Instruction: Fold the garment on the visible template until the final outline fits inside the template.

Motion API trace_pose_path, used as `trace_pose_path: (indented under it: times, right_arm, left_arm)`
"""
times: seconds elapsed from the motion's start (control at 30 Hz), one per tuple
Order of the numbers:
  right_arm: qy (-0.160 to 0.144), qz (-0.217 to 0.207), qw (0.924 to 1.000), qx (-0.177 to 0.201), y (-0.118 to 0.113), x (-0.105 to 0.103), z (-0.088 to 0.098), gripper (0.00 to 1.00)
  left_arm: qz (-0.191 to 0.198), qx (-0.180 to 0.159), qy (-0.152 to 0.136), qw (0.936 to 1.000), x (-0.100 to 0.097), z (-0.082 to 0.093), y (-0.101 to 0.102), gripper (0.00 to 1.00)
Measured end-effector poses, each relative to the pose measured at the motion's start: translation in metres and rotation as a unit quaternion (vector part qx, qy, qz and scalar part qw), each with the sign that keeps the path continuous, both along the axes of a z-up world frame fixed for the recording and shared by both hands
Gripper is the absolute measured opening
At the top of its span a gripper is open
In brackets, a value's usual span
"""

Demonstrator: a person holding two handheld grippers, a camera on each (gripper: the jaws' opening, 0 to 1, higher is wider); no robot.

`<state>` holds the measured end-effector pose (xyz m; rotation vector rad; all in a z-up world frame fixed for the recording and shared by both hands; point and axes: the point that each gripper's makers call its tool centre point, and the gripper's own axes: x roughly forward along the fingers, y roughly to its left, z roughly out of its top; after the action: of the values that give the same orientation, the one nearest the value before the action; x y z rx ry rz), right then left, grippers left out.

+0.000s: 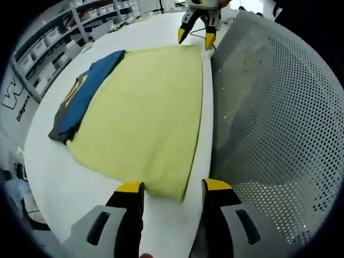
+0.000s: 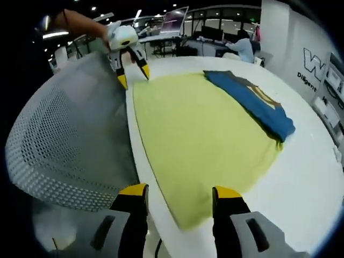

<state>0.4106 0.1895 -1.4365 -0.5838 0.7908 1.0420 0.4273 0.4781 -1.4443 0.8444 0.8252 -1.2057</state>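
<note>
Fingers spread on left gripper (image 1: 173,187) and right gripper (image 2: 180,189), pinching nothing. Yellow garment (image 1: 145,113): soft, light, limp; grasp near-edge corners. Blue garment (image 1: 86,91) lies beyond it.

A white tabletop (image 1: 64,188) fills lower left; a perforated grey chair back (image 1: 279,118) stands right; shelving (image 1: 48,43), perhaps bins, upper left.

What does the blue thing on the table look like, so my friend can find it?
Start at the big white table, then find the wide yellow cloth spread flat on it. The blue garment lies along the cloth's far edge, away from the mesh chair. It is folded narrow, dark blue with a grey underside, unlike the plain yellow sheet.
</note>
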Motion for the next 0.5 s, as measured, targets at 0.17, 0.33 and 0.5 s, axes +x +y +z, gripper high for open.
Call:
trace_pose_path:
  times: [0.17,0.33,0.5]
  right_arm:
    - [-0.004,0.017,0.9998,-0.011,-0.003,0.000,-0.005,0.39]
    - [0.001,0.018,0.9998,-0.008,-0.008,0.002,-0.007,0.33]
    - [0.003,0.051,0.9985,-0.019,-0.008,-0.005,-0.012,0.31]
  left_arm:
    - [0.009,0.010,0.009,0.9999,0.001,-0.001,-0.001,0.39]
    - [0.014,0.004,0.021,0.9997,-0.003,-0.001,-0.002,0.33]
    - [0.036,-0.001,0.017,0.9992,-0.003,0.000,-0.001,0.33]
